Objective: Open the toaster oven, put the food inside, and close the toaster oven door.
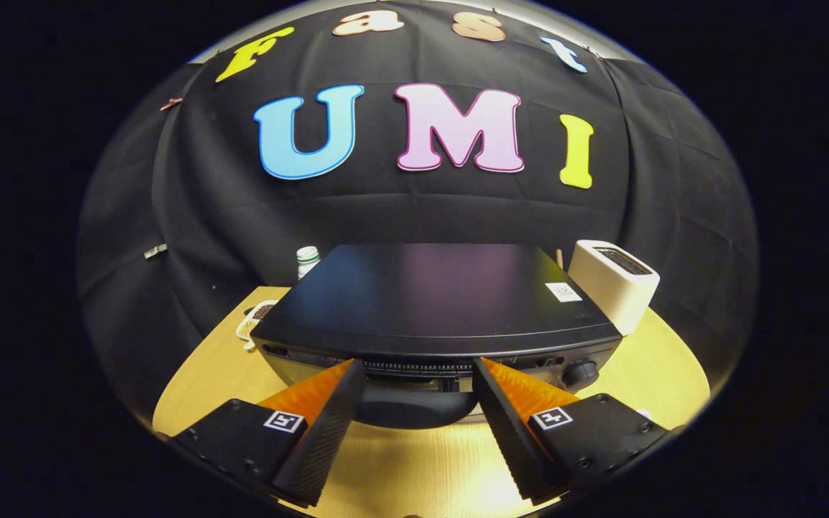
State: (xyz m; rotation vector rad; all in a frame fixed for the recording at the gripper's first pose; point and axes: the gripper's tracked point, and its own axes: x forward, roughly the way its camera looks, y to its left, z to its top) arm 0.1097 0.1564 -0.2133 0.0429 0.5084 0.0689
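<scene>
We start with the toaster oven (436, 302), a low black box that sits on the pale wooden table (422, 467) straight ahead of our tool (418, 385). We look down on its flat top from slightly above, and its front face runs crosswise to us, so its long axis lies side to side across the line of the two fingers. Along the top edge of that front runs a ribbed strip, and just below it a dark rounded bar (414, 411), which we judge to be the door handle, sits in the gap between the fingertips. A round knob (580, 373) shows at the right end of the front, just beyond the right finger.

The tool is spread wide with nothing between its fingers; the tips reach up to the front edge of the oven, though we cannot tell whether they touch it. In our judgement the door is still shut, and the coming move turns on bringing the fingers onto that bar and pulling it toward us and down.

Around the oven, a cream toaster (612, 284) stands close beside its right rear corner, a white bottle (306, 260) peeks out behind its left rear corner, and a small flat item (256, 320) lies on the table to its left. Nothing stands between the tool and the handle.
</scene>
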